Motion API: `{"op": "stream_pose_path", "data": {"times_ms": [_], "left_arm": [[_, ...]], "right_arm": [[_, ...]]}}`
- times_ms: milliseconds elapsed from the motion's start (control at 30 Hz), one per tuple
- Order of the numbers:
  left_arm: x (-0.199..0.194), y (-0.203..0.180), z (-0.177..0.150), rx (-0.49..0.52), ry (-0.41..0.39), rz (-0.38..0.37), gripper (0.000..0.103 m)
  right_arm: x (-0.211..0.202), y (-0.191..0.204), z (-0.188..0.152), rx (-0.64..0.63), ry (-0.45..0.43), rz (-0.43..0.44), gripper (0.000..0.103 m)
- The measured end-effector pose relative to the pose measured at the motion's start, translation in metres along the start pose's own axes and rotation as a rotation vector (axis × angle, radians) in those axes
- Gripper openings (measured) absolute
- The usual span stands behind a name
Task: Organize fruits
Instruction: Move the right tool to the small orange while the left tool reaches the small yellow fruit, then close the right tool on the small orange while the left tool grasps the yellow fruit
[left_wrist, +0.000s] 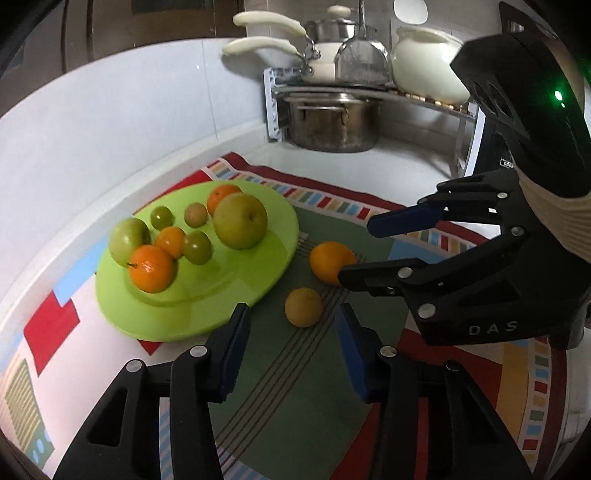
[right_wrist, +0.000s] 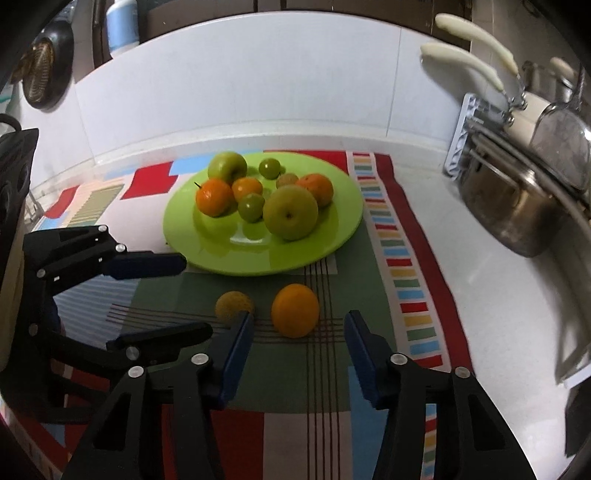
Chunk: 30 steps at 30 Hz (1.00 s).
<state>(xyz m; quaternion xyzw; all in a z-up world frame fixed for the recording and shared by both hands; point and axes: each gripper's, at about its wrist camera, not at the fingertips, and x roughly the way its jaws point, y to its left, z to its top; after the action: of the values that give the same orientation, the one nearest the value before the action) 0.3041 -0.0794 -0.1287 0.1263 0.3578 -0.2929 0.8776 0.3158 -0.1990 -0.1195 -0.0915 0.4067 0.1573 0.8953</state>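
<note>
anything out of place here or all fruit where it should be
Two fruits sit off the green plate, on the placemat just in front of it: an orange and a smaller yellowish-brown fruit. Nothing looks spilled or damaged.

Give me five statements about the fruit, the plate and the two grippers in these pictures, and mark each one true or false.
1. The round lime-green plate holds several fruits. True.
2. The loose orange lies on the plate. False: it lies on the patterned cloth mat, in front of the plate.
3. The small brownish-yellow round fruit sits on the mat beside the orange. True.
4. The right gripper is shut on the orange. False: its jaws stand open, with the orange just ahead between them.
5. The left gripper holds the brownish-yellow fruit. False: it is open and empty, with the fruit lying ahead of its fingertips.
</note>
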Motion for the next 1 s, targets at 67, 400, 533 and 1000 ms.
{"op": "stream_pose_path", "data": {"times_ms": [67, 400, 533, 1000], "left_arm": [[0.005, 0.0, 0.0, 0.0, 0.02, -0.003, 0.043], [0.023, 0.005, 0.003, -0.075, 0.07, -0.057, 0.033], [0.027, 0.004, 0.005, -0.081, 0.084, -0.06, 0.03], [0.018, 0.007, 0.007, -0.133, 0.072, -0.062, 0.026]], "right_arm": [[0.006, -0.002, 0.0, 0.005, 0.007, 0.006, 0.051], [0.026, -0.011, 0.003, 0.036, 0.045, 0.044, 0.04], [0.024, -0.013, 0.001, 0.052, 0.042, 0.048, 0.033], [0.004, -0.017, -0.012, 0.128, -0.002, 0.019, 0.032]]}}
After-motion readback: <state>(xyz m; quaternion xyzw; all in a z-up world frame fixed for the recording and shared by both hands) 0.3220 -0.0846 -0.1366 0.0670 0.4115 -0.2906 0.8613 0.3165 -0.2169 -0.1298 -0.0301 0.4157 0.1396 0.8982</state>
